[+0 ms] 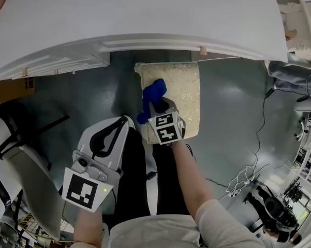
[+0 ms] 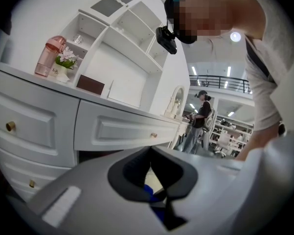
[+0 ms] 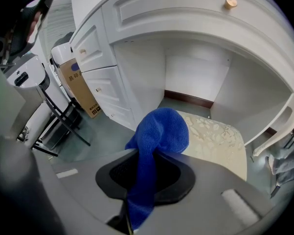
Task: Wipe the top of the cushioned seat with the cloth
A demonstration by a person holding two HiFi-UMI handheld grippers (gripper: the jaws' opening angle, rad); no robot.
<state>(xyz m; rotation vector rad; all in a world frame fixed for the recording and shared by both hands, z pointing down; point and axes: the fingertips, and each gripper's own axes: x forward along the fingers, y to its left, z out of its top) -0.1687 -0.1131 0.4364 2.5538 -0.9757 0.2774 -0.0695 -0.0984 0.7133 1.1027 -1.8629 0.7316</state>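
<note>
Above the cream floral cushioned seat [image 1: 187, 87], my right gripper [image 1: 154, 105] stood clamped on the blue microfibre cloth [image 1: 155, 89]; wiping seemed in hand, next needing a pressed sweep across.

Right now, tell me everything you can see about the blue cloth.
The blue cloth is a soft, fuzzy, microfiber-looking rag, bunched rather than spread. The right gripper has its jaws shut on a gathered strip of it; the rest bulges ahead in a rounded wad. It sits over the left part of the cream cushioned seat; contact with the cushion isn't clear.
</note>
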